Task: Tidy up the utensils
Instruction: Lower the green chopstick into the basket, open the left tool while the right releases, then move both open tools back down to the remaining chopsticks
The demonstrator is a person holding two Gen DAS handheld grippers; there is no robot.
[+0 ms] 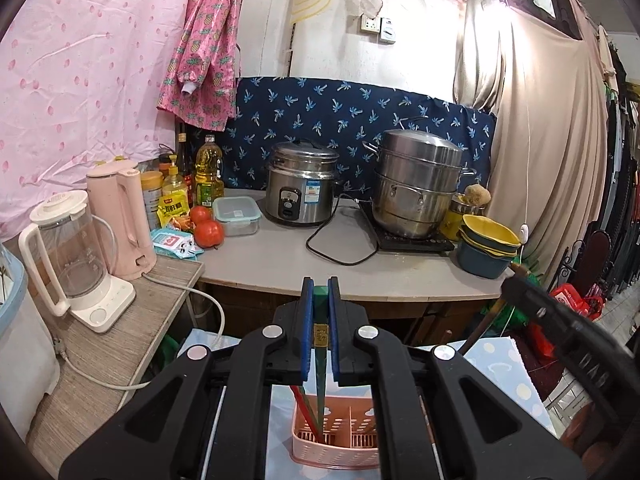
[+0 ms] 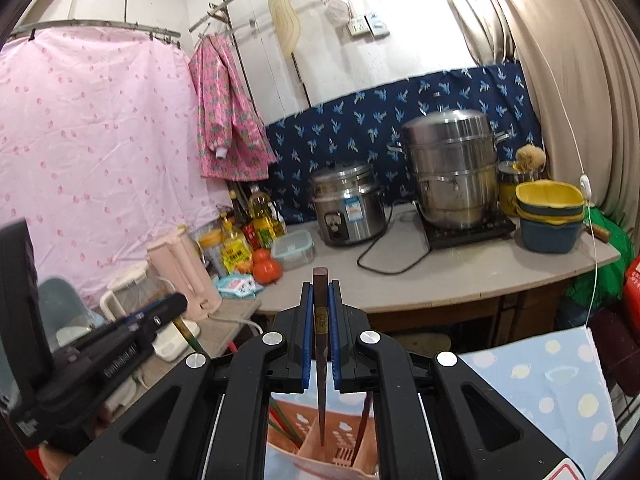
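At the bottom centre of the left wrist view, the left gripper pinches one green chopstick between its blue pads. The stick runs down, its tip inside the left compartment of the pink slotted utensil basket. One red chopstick already leans in that same compartment, beside the green one.

In the right wrist view, the right gripper clamps one dark brown chopstick, whose tip points down into the basket at the bottom centre. One more dark stick leans in the compartment to its right; green and red sticks lean at the left.

The basket stands on a blue dotted cloth. On the counter across mid-frame sit one rice cooker, one tiered steel steamer, two tomatoes, one lidded plastic box, and a stack of yellow and blue bowls. At the left edge stand one pink kettle and one white blender.
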